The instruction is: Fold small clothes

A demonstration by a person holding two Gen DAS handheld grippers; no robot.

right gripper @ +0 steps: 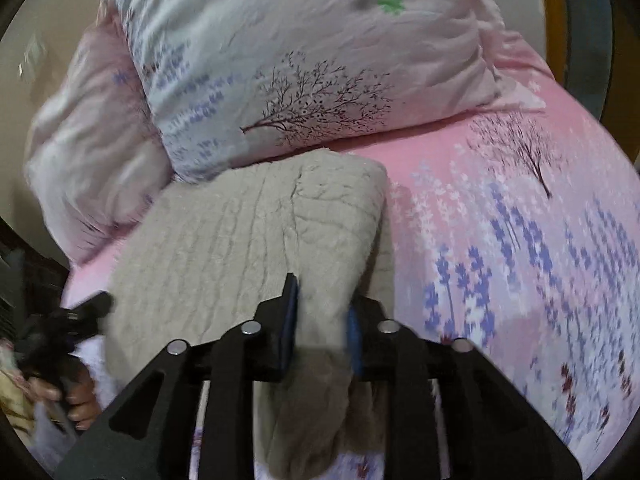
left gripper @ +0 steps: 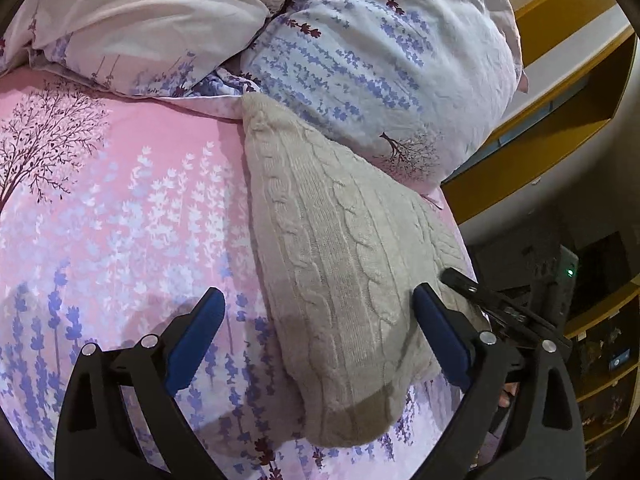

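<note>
A beige cable-knit garment (left gripper: 340, 248) lies folded on the pink floral bedsheet (left gripper: 120, 220), its far end against the pillows. My left gripper (left gripper: 320, 332) is open just above its near end, blue pads on either side, holding nothing. My right gripper (right gripper: 322, 324) is shut on the near edge of the same garment (right gripper: 248, 240), with a bunch of knit pinched between its pads. The right gripper also shows at the right edge of the left wrist view (left gripper: 492, 308). The left gripper and the hand holding it show at lower left of the right wrist view (right gripper: 64, 320).
Two floral pillows (left gripper: 360, 60) and a crumpled duvet (left gripper: 140, 20) lie at the head of the bed behind the garment. A yellow wooden shelf unit (left gripper: 560, 112) and dark clutter stand beside the bed on the right. Open bedsheet (right gripper: 520, 240) spreads beside the garment.
</note>
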